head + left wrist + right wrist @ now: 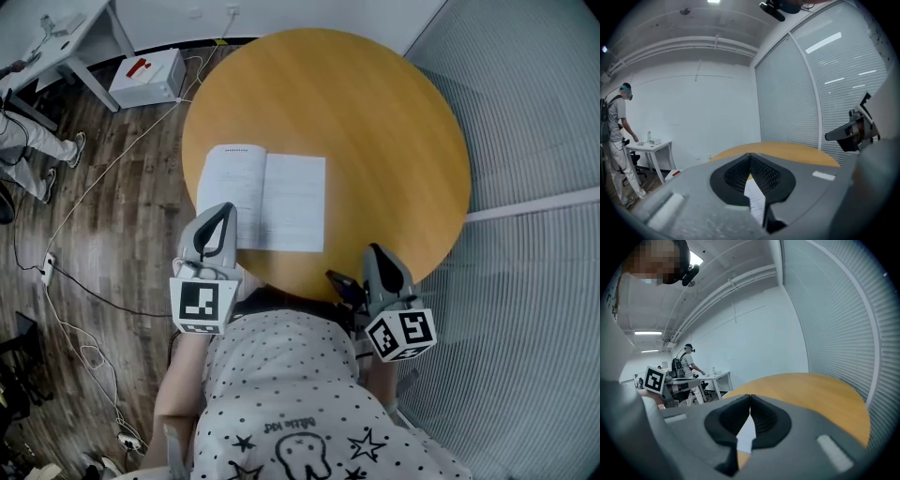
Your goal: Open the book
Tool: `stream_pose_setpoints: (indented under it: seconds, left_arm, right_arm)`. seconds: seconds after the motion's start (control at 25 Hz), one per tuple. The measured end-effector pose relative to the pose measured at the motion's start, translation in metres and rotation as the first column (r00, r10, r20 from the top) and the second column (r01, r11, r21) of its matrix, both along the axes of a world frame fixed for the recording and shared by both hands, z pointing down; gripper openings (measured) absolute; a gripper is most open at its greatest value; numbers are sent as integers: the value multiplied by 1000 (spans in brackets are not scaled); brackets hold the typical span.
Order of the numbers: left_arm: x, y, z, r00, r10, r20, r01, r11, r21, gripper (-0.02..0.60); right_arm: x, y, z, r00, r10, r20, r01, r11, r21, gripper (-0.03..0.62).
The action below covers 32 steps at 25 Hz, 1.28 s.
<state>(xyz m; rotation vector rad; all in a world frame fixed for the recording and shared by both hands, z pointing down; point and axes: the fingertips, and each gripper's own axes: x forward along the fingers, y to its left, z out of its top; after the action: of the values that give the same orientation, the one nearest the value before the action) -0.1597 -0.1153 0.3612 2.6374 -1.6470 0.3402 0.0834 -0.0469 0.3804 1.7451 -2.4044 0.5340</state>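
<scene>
Book (pixel 265 199) lies open and flat on the round wooden table (pixel 375 122), on the near-left part of the top, spine running away from the wearer, printed page on the left and a paler page on the right. Left gripper (pixel 225 212) is clenched and empty: in the left gripper view the black pads meet at the tip with nothing between them, and a strip of white page shows only through the gap lower down. In the head view its tip overlaps the book's near-left corner; contact can't be judged from there. Right gripper (pixel 374 253) is clenched too, pads together and nothing held, sitting at the near edge of the table, right of the book and apart from it. Both point across the table, away from the wearer. Off the table: wood floor (pixel 112 187) with a white cable (pixel 94 178) trailing over it, a white box (pixel 148 77) with red marks, and a white desk (pixel 66 37) beyond. Another person (pixel 616 140) stands at that desk in the left gripper view. Slatted blinds (pixel 534 112) run along the right side.
</scene>
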Motion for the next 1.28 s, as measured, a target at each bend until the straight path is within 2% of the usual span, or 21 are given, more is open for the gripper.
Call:
stream_pose_setpoints:
  seconds: [0.2,0.36,0.68,0.92,1.28]
  left_arm:
    - [7,15,-30,999,28,-44,-26,998,52,11]
    - [11,25,-38,998,49,-44,-46,997,68,11]
    - [20,45,-35,994,72,-83,-71,997,14,11]
    - [35,50,-27,990,102,-99,-103,995,-5,11]
    - [35,46,-21,991,85,-102,-88,996,-27,11]
  right_arm:
    - [-5,-2,-3,1000,-5,-1,5,1000,7,5]
    - [-6,-4,-7,1000,-3,-4,3,1000,15,5]
    - [-11,-1,-9,1000,-17,-13,17,1000,6,5]
    - [-21,0,-3,997,-69,-34,68,998,-9,5]
    - [-19,-6,0,997,-68,-30,68,998,-4,5]
